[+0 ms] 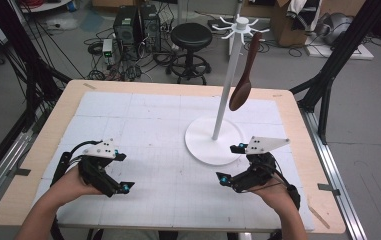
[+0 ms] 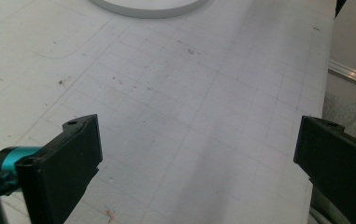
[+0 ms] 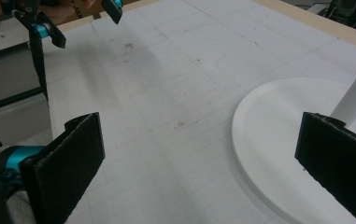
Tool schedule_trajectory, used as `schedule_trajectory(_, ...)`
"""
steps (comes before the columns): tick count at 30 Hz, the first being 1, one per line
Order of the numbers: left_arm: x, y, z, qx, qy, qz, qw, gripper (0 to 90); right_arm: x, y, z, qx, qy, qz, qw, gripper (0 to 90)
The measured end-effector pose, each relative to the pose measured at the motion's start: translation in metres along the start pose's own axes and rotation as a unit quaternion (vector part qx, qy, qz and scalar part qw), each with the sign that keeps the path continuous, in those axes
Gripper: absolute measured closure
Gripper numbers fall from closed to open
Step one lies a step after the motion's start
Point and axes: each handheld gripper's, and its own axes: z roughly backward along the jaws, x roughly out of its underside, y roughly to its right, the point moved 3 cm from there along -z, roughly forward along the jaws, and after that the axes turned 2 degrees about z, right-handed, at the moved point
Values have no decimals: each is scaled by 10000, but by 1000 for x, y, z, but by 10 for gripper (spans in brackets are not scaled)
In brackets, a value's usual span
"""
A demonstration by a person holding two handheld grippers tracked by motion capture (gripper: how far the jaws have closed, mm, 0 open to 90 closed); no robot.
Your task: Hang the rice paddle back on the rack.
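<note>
The left gripper (image 1: 123, 171) and the right gripper (image 1: 229, 164) sit low over the white mat (image 1: 143, 125), near the person's edge of the table (image 1: 68, 95), and both have their jaws spread wide with nothing between them. The white stand (image 1: 213, 142) is the landmark: the right gripper is just beside its round base, on the person's side, and the left gripper is well apart from it, off to the left. A brown wooden spoon (image 1: 244, 75) hangs from a hook at the top of the stand, high above the base.
</note>
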Motion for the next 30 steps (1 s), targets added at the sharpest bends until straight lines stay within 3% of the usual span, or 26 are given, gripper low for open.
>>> schedule_trajectory(13, 2, -2, 11, -70, 238, -13, 9997, 17, 7, -2, -5, -22, 22, 6, 10000, 3)
schedule_trajectory(18, 3, -4, 18, -131, 434, 39, 9990, 17, 11, -4, -7, 6, 23, -14, 10000, 3)
schedule_trajectory(30, 11, -9, 32, -306, 647, 101, 9974, 17, 18, -4, -8, -13, 29, -34, 10000, 3)
